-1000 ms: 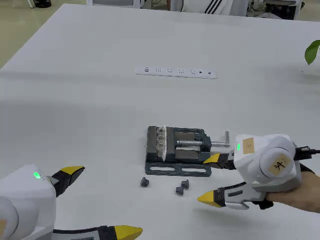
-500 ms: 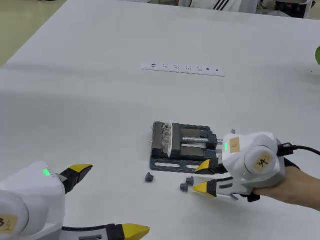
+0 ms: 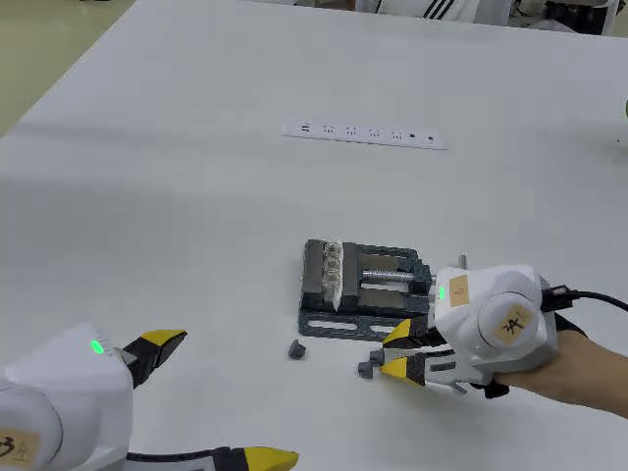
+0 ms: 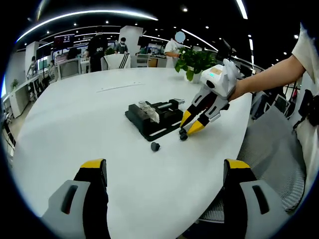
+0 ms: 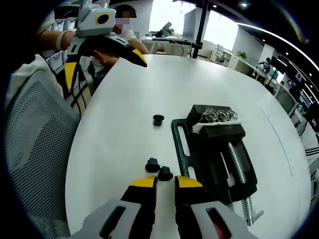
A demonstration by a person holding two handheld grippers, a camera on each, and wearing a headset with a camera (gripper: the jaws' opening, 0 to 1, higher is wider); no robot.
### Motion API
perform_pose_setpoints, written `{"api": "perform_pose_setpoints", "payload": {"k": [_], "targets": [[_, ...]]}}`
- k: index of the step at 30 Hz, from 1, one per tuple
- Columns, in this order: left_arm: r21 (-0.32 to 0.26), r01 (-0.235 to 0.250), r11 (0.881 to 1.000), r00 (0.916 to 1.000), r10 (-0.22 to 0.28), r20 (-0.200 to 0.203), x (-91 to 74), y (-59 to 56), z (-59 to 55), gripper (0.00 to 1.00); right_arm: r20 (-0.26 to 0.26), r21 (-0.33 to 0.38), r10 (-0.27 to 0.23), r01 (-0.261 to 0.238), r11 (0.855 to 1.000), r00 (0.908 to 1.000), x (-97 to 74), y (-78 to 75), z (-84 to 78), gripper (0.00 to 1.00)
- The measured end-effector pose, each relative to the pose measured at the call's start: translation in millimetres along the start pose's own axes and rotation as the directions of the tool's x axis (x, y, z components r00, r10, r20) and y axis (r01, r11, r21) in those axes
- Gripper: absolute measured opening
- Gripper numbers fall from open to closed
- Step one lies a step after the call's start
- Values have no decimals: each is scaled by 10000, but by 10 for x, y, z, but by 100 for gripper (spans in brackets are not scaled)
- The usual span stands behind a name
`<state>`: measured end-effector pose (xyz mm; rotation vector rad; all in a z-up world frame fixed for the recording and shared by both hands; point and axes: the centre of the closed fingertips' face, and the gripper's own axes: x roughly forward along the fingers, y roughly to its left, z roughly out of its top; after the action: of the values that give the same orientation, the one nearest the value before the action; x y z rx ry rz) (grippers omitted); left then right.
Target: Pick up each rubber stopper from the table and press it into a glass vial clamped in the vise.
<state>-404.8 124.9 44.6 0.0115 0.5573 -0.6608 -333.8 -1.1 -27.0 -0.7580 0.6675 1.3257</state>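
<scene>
jaws narrowly parted on right gripper (image 3: 394,351), tips low at stopper (image 5: 165,173), left gripper (image 4: 164,165) spread wide

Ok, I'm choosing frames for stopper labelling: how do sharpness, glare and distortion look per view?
Head view: even light, rubber stoppers small but sharp. Left gripper view: fisheye bows the table edge. Right gripper view: stoppers crisp, far background blown out.

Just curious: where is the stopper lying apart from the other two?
In the head view the lone stopper lies on the table, near the vise's front-left corner, left of the right gripper.
</scene>
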Motion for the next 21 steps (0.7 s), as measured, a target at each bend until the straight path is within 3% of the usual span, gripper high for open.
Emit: {"api": "perform_pose_setpoints", "payload": {"k": [21], "targets": [[154, 141, 9998, 9999, -141, -13, 40, -35, -17, 94, 75, -350, 118, -115, 9993, 9999, -10, -9, 43, 8]]}}
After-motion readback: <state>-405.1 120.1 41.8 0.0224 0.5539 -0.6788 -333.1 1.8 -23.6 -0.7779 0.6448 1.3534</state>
